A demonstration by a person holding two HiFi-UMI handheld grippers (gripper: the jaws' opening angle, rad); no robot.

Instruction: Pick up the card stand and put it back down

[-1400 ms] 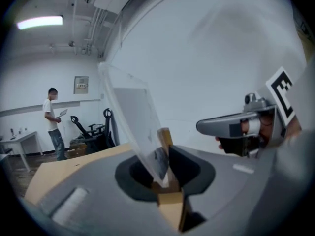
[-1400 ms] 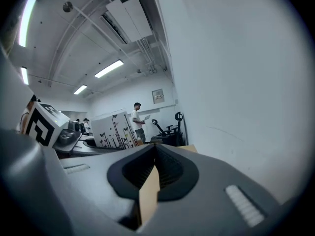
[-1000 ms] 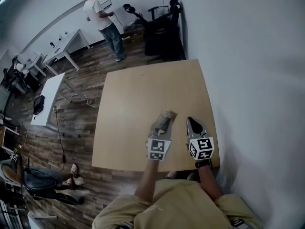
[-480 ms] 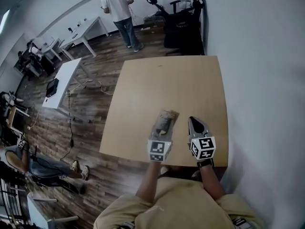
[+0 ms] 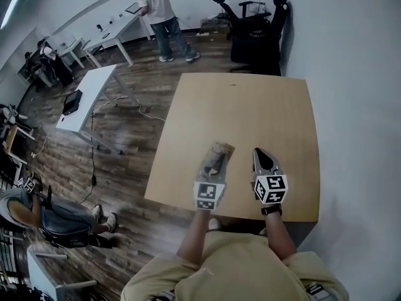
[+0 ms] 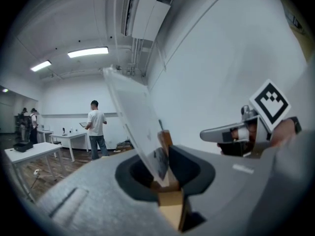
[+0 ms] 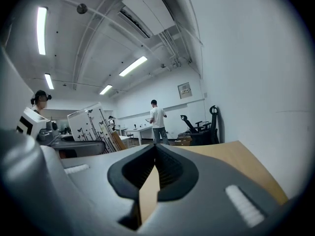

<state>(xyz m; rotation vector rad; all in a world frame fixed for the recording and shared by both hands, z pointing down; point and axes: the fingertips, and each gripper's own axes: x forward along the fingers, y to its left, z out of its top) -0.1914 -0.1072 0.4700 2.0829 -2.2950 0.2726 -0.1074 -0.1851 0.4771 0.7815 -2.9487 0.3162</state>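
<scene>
The card stand (image 5: 217, 153), a clear panel (image 6: 134, 124) in a small wooden block (image 6: 165, 139), is held over the near part of the tan table (image 5: 250, 105). My left gripper (image 5: 213, 163) is shut on the stand's base, and the panel leans up and to the left in the left gripper view. My right gripper (image 5: 259, 155) hangs just to the right of it, shut with nothing between its jaws (image 7: 155, 149). From the right gripper view the stand (image 7: 91, 122) shows at the far left.
A white wall (image 5: 357, 105) runs along the table's right side. Black office chairs (image 5: 257, 27) stand beyond the far edge. A person (image 5: 160, 8) stands at the back by white desks (image 5: 88, 96). Another person (image 5: 37, 215) sits low at the left.
The view has swung, so the table lies further right in the picture. Both grippers now sit closer to the table's near edge. The stand has stayed in the left gripper.
</scene>
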